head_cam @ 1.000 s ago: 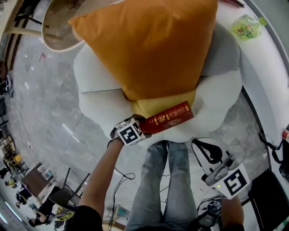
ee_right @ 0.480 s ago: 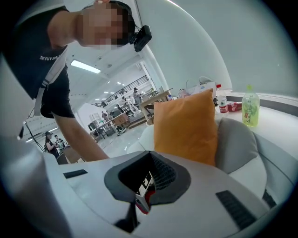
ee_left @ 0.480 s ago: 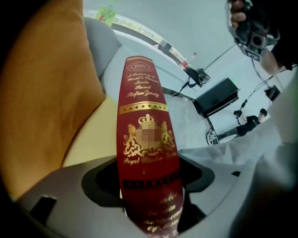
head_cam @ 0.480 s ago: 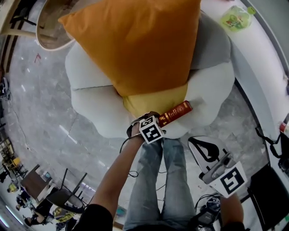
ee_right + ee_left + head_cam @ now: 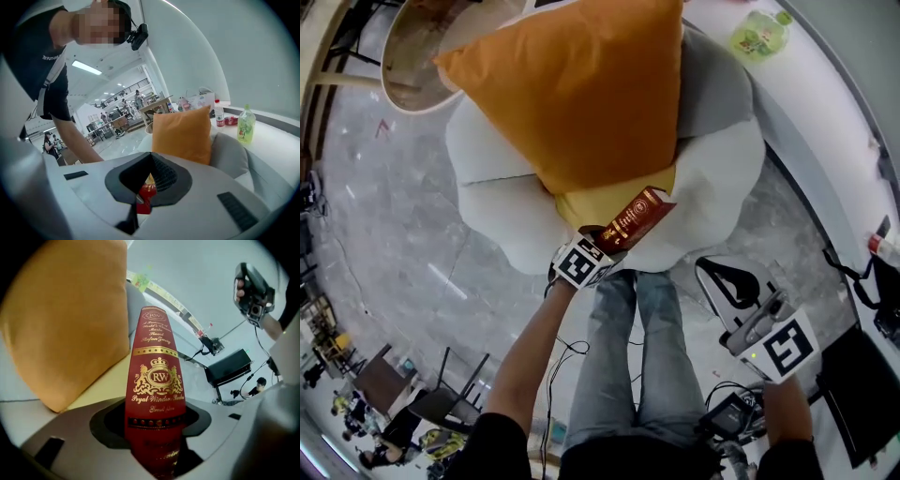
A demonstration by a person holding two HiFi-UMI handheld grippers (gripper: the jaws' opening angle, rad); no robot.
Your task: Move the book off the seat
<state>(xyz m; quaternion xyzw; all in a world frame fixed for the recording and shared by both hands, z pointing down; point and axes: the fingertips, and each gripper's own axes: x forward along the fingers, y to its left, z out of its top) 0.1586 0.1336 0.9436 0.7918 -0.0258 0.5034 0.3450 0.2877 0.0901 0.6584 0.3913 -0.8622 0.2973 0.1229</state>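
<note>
Writing: a gold "RW" crest on the spine of the red book [image 5: 154,380]; the script below it is not readable.
Left gripper [image 5: 154,441]: jaws clamped on the book's lower end.
Book place: tilted, at the front edge of the white seat [image 5: 506,211], before the orange cushion [image 5: 572,84].
Right gripper [image 5: 138,199]: jaws together, nothing between them.
Bottle [image 5: 757,35]: green, on the white ledge.

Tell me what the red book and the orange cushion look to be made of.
Red hardcover book: seemingly a stiff board cover with a smooth, slightly glossy coating; the gilt crest and lettering shine. Orange cushion: probably fabric, matte with no shine, and a plump, stuffed shape.
</note>
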